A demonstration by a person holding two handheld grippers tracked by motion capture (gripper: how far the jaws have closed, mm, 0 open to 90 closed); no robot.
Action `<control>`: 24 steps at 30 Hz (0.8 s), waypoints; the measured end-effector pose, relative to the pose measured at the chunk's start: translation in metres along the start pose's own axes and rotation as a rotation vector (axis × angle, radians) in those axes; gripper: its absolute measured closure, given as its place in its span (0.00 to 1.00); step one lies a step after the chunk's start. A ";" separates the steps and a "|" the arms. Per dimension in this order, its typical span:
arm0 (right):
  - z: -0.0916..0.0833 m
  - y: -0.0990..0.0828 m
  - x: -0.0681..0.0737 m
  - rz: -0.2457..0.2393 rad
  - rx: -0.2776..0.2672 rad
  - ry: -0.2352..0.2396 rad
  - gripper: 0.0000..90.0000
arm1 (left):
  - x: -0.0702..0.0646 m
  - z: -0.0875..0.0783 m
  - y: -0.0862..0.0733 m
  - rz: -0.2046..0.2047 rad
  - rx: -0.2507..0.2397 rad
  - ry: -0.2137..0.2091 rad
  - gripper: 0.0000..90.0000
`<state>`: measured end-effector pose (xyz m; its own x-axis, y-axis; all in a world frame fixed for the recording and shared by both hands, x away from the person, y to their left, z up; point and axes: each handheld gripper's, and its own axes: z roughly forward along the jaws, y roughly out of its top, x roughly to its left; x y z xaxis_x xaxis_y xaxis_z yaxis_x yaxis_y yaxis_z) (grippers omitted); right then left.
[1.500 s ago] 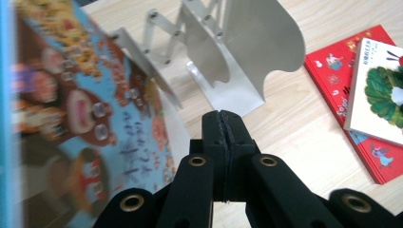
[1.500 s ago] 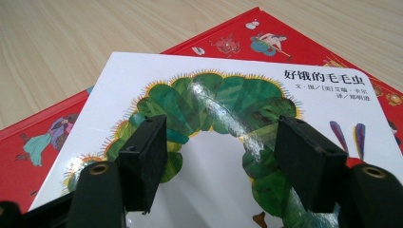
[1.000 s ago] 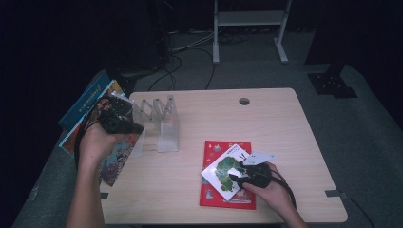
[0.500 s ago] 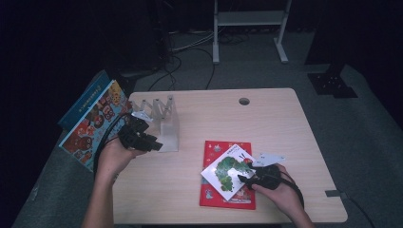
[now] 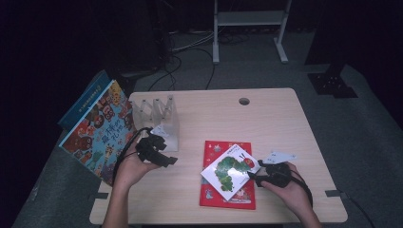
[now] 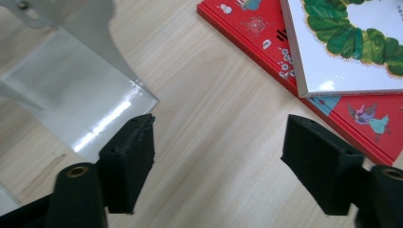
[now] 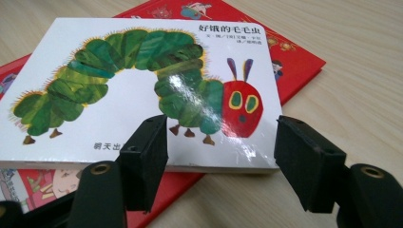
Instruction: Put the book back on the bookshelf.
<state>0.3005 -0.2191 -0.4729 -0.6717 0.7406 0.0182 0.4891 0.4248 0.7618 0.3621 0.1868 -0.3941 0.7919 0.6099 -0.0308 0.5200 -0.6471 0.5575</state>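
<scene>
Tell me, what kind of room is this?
Probably a recording studio or lab, not a home: a lone wooden table in a dark room, loose cables on the grey floor, and a metal stand behind it.

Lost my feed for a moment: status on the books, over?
Left tongs just opening, empty, beside clear rack. Right tongs apart at caterpillar book edge, no grip. Nothing in the way.

This looks like a dark lab or test room: one desk (image 5: 285, 118), cables (image 5: 190, 52) on the grey floor (image 5: 370, 133), maybe a metal stand (image 5: 249, 28) behind.
</scene>
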 end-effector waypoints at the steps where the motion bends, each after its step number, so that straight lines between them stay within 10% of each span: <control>1: 0.000 -0.001 -0.001 -0.001 -0.001 0.000 0.39 | -0.001 0.004 0.000 -0.006 -0.009 -0.007 0.25; 24: 0.006 -0.015 -0.022 -0.009 0.016 0.092 0.32 | -0.005 0.037 -0.004 0.015 0.019 -0.054 0.13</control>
<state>0.3111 -0.2384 -0.4891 -0.7238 0.6863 0.0710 0.4909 0.4399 0.7520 0.3679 0.1696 -0.4274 0.8158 0.5744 -0.0675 0.5131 -0.6651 0.5426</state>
